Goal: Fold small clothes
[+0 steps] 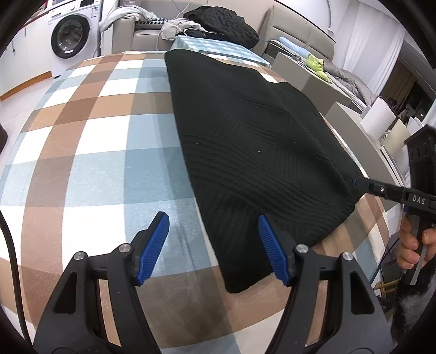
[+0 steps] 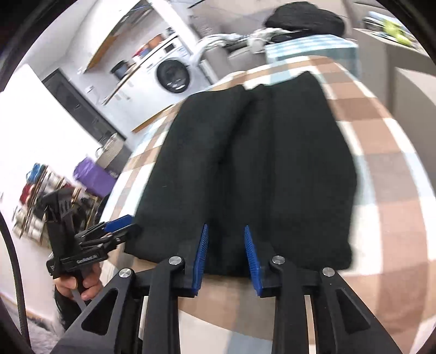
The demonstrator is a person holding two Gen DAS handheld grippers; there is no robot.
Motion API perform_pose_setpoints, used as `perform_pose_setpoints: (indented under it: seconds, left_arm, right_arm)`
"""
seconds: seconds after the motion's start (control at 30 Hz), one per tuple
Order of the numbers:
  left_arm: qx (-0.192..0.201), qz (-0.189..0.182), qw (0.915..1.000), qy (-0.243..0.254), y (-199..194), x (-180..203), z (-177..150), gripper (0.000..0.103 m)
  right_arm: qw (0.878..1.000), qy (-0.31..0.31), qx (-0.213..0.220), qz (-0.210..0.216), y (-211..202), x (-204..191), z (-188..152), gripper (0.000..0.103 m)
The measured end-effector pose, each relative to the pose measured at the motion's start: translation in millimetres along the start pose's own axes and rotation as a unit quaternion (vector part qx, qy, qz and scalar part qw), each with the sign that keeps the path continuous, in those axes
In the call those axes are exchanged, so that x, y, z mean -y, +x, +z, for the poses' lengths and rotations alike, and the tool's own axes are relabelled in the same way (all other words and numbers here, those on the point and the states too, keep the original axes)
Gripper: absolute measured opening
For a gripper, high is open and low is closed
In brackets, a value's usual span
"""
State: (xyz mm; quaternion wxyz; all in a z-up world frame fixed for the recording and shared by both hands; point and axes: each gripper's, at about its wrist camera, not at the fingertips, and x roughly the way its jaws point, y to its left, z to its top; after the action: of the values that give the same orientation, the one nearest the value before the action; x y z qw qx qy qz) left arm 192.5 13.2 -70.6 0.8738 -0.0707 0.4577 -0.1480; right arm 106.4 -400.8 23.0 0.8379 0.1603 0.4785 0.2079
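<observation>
A black ribbed knit garment (image 1: pixel 245 136) lies flat on the checked tablecloth (image 1: pixel 95 163), with its sides folded in lengthwise (image 2: pixel 259 149). My left gripper (image 1: pixel 212 220) stands open over the garment's near left edge, one pad above the cloth (image 1: pixel 268 245) and the other above the bare tablecloth. It also shows at the garment's near left corner (image 2: pixel 122 228) in the right wrist view. My right gripper (image 2: pixel 225 231) hovers at the garment's near hem, pads apart and not pressing the cloth. In the left wrist view its tip (image 1: pixel 355 183) sits at the garment's right edge.
A washing machine (image 1: pixel 69 35) stands behind the table on the left. A sofa beyond holds a heap of dark clothes (image 1: pixel 223 21), and a folded blue checked cloth (image 1: pixel 218 46) lies at the table's far end. The table edge (image 2: pixel 381 136) drops off at the right.
</observation>
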Motion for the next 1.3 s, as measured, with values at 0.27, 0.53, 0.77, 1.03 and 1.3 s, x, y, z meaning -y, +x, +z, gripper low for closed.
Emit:
perform_pose_setpoints:
  seconds: [0.27,0.53,0.77,1.03,1.3]
  left_arm:
    - [0.001,0.003,1.0000,0.005,0.8,4.3,5.3,0.065]
    - [-0.001,0.007,1.0000,-0.001,0.4,-2.3,6.3,0.065]
    - [0.003,0.011,0.9999,-0.002,-2.8,-6.1,7.1,0.065]
    - [0.009,0.011,0.9999,-0.005,-7.3,-6.2,4.2,0.065]
    - [0.011,0.001,0.9999,-0.004,-9.8,-6.7,5.3,0.065]
  right_arm:
    - [1.000,0.011,0.003,0.013,33.0,4.5,2.4,0.010]
    - [0.999,-0.014,-0.009,-0.045,20.8,8.7,-2.5,0.005]
    - [0.999,-0.009,0.034,0.008,1.1,-0.2,4.7,0.027]
    - [0.997,-0.056,-0.022,0.041,39.2,-28.5,4.1,0.031]
    - [0.994,-0.098,0.040,0.036,1.2,-43.4,9.7,0.005]
